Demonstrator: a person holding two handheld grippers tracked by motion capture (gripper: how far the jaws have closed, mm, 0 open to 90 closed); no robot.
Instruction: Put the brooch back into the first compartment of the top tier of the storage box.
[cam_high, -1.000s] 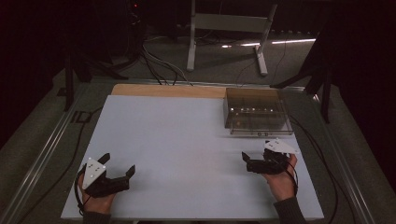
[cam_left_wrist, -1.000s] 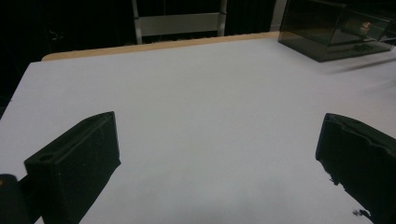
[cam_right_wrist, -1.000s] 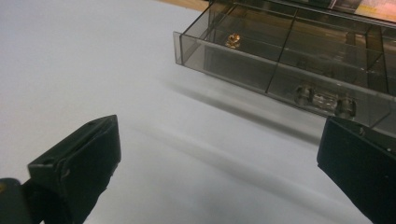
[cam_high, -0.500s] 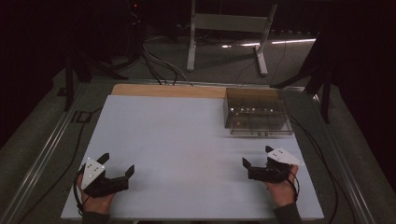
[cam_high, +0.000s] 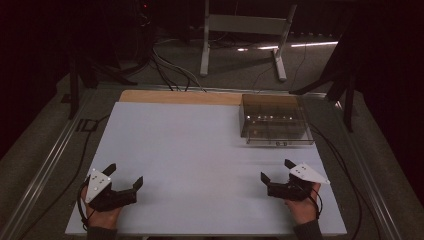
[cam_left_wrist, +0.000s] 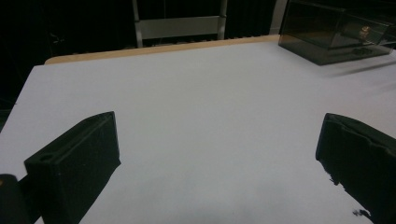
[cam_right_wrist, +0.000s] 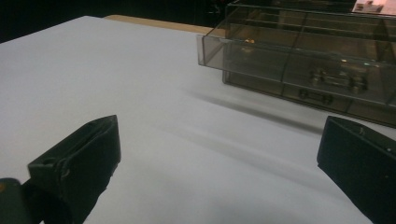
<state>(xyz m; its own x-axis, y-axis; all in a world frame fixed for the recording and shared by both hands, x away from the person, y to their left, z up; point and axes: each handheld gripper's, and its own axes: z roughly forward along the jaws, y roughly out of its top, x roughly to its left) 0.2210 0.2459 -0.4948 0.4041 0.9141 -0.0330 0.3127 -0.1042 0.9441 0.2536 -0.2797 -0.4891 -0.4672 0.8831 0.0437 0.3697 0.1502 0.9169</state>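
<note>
Dark room, white table (cam_high: 200, 150) mostly bare. Left gripper (cam_high: 124, 181) and right gripper (cam_high: 276, 171) sit near the front corners, jaws spread wide and holding nothing, looks like a ready pose. Smoky plastic box (cam_high: 274, 120) waits by the back right edge, nearest the right gripper.

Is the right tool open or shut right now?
Open. In the right gripper view the right tool has its two black jaws wide apart with bare white table between them, short of the clear plastic box.
</note>
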